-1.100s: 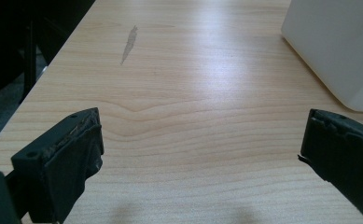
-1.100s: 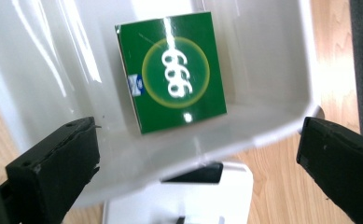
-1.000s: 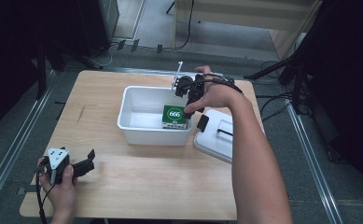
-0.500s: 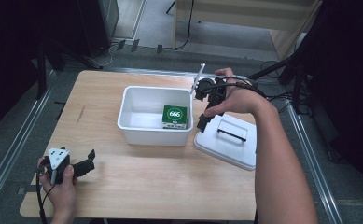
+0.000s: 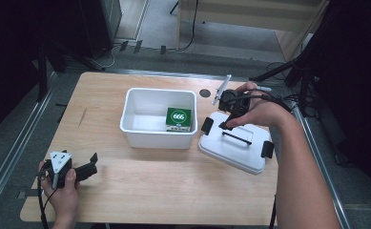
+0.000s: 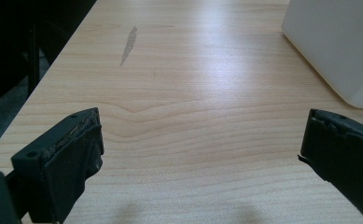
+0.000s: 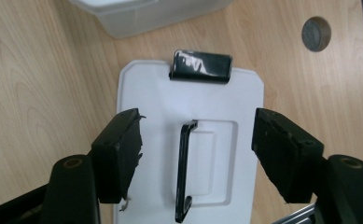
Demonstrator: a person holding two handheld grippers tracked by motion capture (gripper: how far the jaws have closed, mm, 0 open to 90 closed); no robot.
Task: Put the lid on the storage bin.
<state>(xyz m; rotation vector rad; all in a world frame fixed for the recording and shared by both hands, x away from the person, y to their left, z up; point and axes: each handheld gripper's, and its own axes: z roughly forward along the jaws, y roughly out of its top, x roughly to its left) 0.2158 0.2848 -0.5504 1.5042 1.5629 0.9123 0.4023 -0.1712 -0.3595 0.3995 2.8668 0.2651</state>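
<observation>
Wooden surface (image 5: 173, 186), read left to right. Left gripper (image 5: 88, 169) sits at the near-left corner, hand resting on the surface, fingers (image 6: 67, 158) spread wide with nothing between them; in the left gripper view only bare wood lies ahead and the bin's wall is at far right. Looks parked to stay out of the way, well apart from the work.

White bin (image 5: 140, 133) stands mid-surface, open on top, with a green box (image 5: 179, 119) inside against its right wall. With the box already in, I judge the next job is closing the bin.

White lid (image 5: 240, 155) lies flat just right of the bin, skewed, black clips at both ends, black handle (image 5: 236, 138) facing up, so it can be picked from above. Right gripper (image 5: 225, 125) hovers over it, pointing down. In the right gripper view the handle (image 7: 184, 172) runs up between the two fingers (image 7: 118, 149), which straddle it with clear gaps either side: partly open, have just been closing, not yet pinching. Handle sits a bit left of centre, so expect the left finger to touch first.
</observation>
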